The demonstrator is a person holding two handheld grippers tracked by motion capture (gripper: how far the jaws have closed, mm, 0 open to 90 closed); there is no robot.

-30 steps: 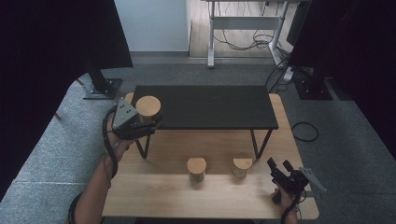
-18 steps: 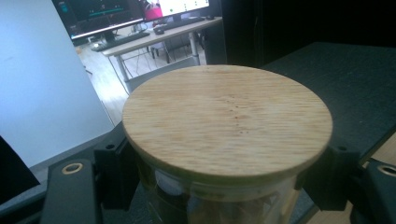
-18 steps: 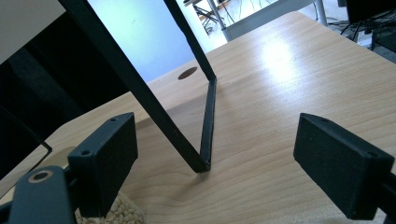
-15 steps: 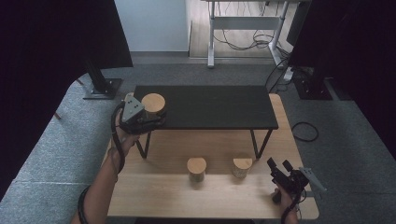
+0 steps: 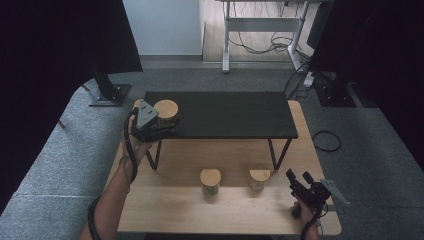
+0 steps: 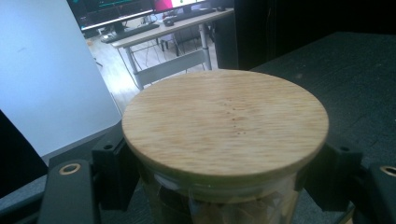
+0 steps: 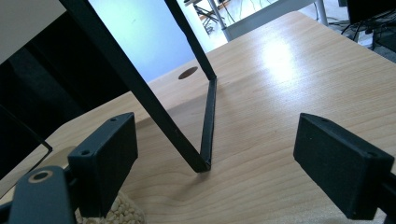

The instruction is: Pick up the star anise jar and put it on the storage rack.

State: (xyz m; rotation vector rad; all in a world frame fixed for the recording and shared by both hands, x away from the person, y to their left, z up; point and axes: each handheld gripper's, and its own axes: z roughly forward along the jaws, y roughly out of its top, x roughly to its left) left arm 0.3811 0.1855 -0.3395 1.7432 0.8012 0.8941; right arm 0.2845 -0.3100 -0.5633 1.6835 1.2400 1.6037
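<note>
At the far left, the left gripper (image 5: pixel 162 126) has its jaws closed on the glass body of a wooden-lidded jar (image 5: pixel 166 111), which is at the left end of the black raised shelf (image 5: pixel 235 115); whether its base touches the shelf cannot be told. In the left gripper view the jar (image 6: pixel 225 135) sits squarely between both pads. Two more lidded jars stand on the wooden table (image 5: pixel 225 210) nearer the person: one (image 5: pixel 210 181) mid-table, one (image 5: pixel 259 179) to its right. At the near right corner, the right gripper (image 5: pixel 298 182) holds nothing, jaws wide apart.
</note>
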